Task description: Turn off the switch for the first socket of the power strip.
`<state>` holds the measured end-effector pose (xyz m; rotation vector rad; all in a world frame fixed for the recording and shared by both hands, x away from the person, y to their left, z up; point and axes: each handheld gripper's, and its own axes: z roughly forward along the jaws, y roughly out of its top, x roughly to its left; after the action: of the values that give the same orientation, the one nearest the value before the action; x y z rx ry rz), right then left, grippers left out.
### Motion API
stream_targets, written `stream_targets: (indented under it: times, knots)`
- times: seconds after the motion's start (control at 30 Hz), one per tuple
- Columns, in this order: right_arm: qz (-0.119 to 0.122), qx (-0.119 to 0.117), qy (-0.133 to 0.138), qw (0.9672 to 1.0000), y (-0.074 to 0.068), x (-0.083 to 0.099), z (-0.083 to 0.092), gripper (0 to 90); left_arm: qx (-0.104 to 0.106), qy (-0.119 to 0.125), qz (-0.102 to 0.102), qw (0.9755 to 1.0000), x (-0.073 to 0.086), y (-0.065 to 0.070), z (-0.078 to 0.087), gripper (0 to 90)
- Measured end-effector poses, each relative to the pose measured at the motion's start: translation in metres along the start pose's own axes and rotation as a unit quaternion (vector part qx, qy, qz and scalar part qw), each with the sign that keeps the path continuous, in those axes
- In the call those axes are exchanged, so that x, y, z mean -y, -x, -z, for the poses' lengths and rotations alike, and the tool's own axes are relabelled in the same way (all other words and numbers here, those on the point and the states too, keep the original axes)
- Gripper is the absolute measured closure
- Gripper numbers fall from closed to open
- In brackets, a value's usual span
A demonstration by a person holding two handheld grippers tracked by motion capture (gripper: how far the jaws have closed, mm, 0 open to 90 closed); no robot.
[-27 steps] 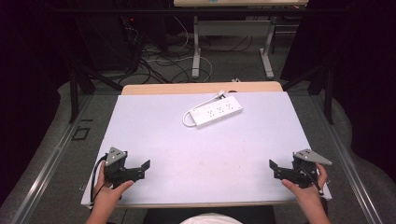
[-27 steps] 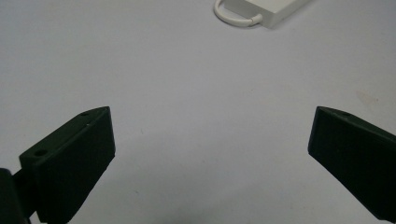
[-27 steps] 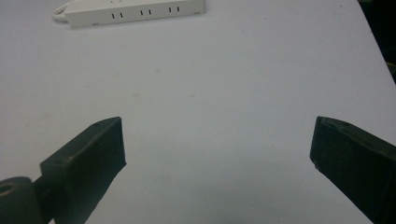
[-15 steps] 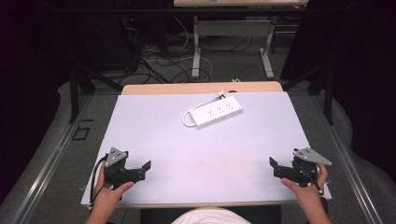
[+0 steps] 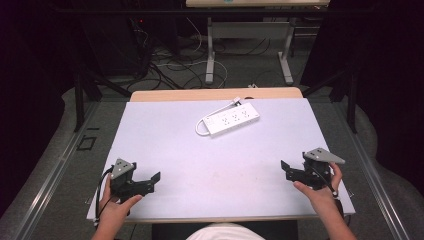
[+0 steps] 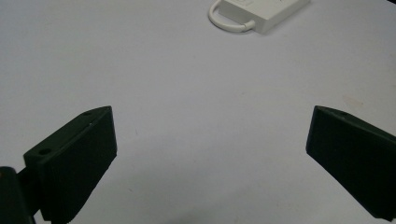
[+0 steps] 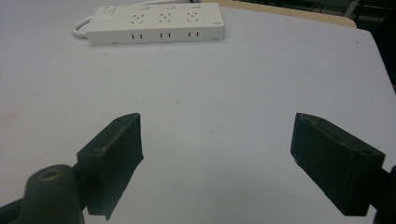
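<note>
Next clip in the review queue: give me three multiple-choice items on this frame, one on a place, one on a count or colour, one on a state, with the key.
1. Where does the power strip lie on the table?
A. toward the far edge, about midway across
B. at the near edge between the hands
C. under the left gripper

2. What colour is the power strip?
A. black
B. white
C. red

3. How do the left gripper and the right gripper stand?
A. both shut on the cable
B. left shut, right open
C. both open, nothing between the jaws

Key: 1 A, the high view shows it far from both hands near the far edge. 2 B, its body and cable look white. 3 C, each gripper view shows bare table between wide jaws.
</note>
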<state>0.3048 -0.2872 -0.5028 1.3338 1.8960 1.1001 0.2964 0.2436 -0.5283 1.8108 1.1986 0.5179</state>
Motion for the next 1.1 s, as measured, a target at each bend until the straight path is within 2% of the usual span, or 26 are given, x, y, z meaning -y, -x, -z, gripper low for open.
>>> stream_targets:
  times: [0.17,0.2,0.27,0.37,0.5,0.83,1.1]
  knots:
    - [0.012,-0.013,-0.001,0.9998,-0.006,-0.018,-0.004,17.6,0.002,0.002,0.006,1.0000,0.000,-0.001,0.000,1.9]
    - [0.016,-0.014,-0.001,0.9998,-0.008,-0.026,-0.006,19.7,0.003,-0.001,0.007,1.0000,0.000,-0.001,0.000,1.9]
    - [0.017,-0.016,-0.001,0.9997,-0.009,-0.030,-0.007,20.4,0.005,-0.003,0.009,0.9999,0.000,-0.002,0.000,1.9]
    - [0.017,-0.032,-0.003,0.9993,-0.013,-0.043,-0.013,22.5,0.006,0.005,0.012,0.9999,0.000,-0.001,-0.001,1.9]
    - [0.026,-0.040,-0.001,0.9989,-0.018,-0.055,-0.017,24.4,0.007,0.009,0.011,0.9999,0.000,0.000,0.000,1.9]
    - [0.056,-0.073,-0.018,0.9956,-0.031,-0.080,-0.033,25.0,0.000,0.015,0.015,0.9998,0.000,-0.001,0.001,2.1]
    - [0.060,-0.081,-0.021,0.9946,-0.035,-0.095,-0.042,26.2,0.002,0.013,0.014,0.9998,0.000,-0.002,0.004,2.5]
